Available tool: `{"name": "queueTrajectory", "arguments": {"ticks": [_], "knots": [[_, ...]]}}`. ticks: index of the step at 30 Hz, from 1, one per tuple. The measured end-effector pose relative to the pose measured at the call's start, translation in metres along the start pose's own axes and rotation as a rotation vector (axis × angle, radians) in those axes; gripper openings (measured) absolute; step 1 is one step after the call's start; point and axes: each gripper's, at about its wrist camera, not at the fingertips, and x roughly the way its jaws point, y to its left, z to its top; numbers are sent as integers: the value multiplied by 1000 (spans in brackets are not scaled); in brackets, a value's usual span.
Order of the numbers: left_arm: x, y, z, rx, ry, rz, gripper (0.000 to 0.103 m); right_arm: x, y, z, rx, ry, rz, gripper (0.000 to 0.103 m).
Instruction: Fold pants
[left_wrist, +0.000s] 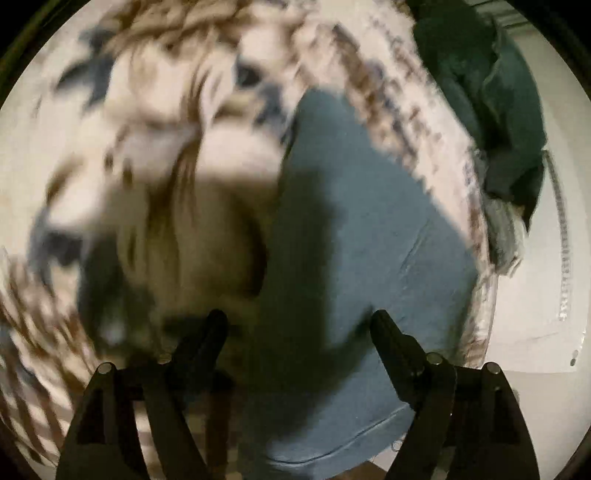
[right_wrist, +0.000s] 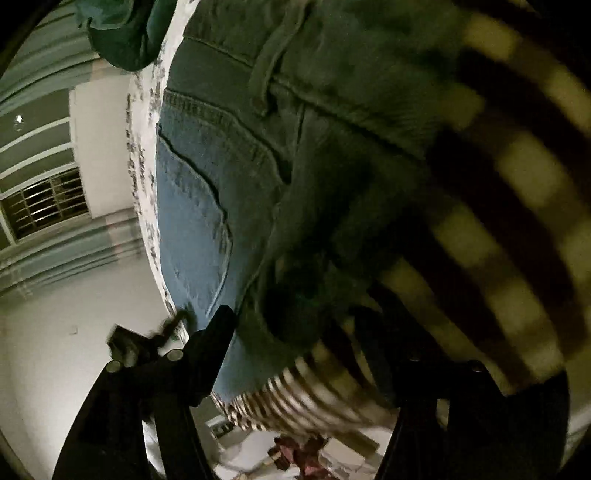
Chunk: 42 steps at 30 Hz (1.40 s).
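Half the jeans in shadow, patterned bedcover motion-blurred.

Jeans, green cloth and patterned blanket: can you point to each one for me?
jeans (right_wrist: 192, 206): right wrist view, on the back pocket.
green cloth (left_wrist: 491, 110): left wrist view, on its crumpled middle.
patterned blanket (left_wrist: 166, 129): left wrist view, on a blurred white-and-brown patch.

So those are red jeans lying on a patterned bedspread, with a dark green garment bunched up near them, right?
Not quite: the jeans are blue, not red, as both wrist views show, and the right wrist view shows the pocket stitching. The rest holds: they lie on the patterned bedspread, with the dark green garment bunched up near them.
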Motion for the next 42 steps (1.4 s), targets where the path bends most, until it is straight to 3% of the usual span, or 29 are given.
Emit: {"name": "queueTrajectory", "arguments": {"ticks": [7,13,17,19,23,25,26,27,28,29,36,42], "knots": [[12,1,-2,-8,5,-2,82,-7,6,2,62,-89,147,73],[23,-4,1,15,22,22,90,9,4,14,80,-55,75,73],[30,-8,4,19,27,29,96,17,13,27,133,-38,158,76],[30,-9,4,19,27,32,96,10,30,28,58,-48,230,76],[29,-8,3,22,10,25,96,28,30,37,4,-17,115,76],[23,-11,0,34,-33,-7,86,31,30,42,33,-22,143,76],[19,-14,-1,44,-53,-18,52,31,34,43,26,-21,139,73],[15,-18,-2,59,-65,-4,43,31,40,43,6,-23,122,68],[12,-22,-2,72,-76,-8,34,30,47,41,-29,-28,83,48],[8,-26,-3,81,-85,-19,25,28,53,37,-64,-35,65,43],[-42,-52,-6,105,-143,-76,19,-2,107,30,-144,-72,25,34],[-105,-73,23,121,-251,-147,19,-23,196,28,-246,-75,59,33]]}}
